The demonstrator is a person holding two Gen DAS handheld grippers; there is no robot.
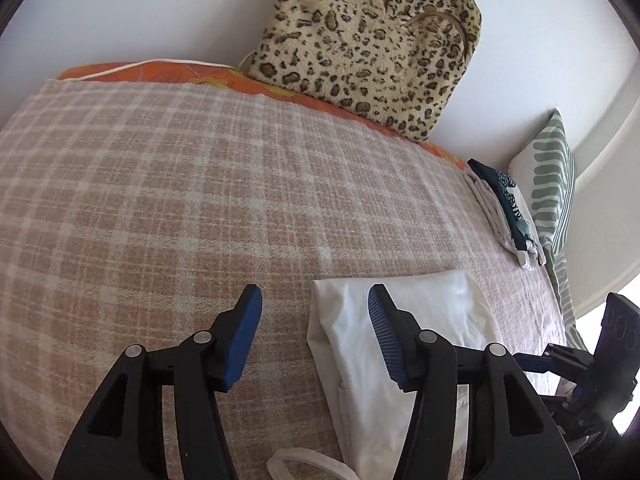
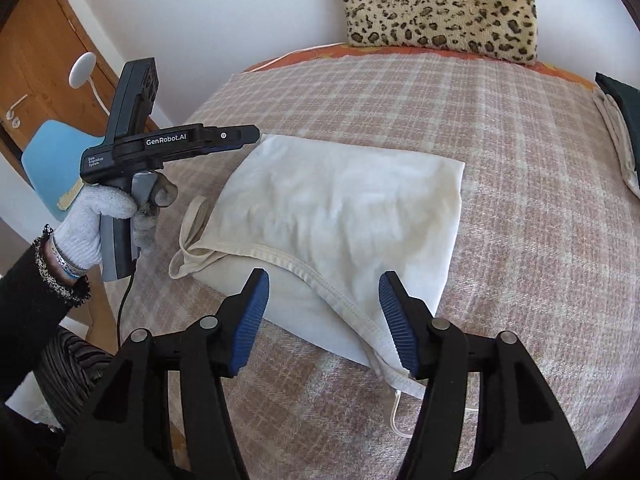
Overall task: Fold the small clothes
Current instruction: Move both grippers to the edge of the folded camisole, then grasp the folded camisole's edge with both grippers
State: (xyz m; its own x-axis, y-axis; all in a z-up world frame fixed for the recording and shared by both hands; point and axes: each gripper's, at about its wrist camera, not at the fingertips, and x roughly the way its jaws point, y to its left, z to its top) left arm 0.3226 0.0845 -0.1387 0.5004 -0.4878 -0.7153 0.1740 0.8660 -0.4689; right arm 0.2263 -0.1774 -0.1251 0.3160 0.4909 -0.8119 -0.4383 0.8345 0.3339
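"GenRobot.AI" on left gripper

The left wrist view looks steeply down, close over the blanket, toward the wall and leopard cushion. The right wrist view faces likewise, from the right. Both share the white garment, blanket and cushion.

Bed covered by pink-and-cream checked blanket; orange sheet shows along far edge. White folded top lies flat on blanket near front, straps trailing off its near-left corner. Leopard-print cushion stands at far edge against wall. Small pile of folded clothes at right edge, dark piece on top, green-striped pillow just beside.
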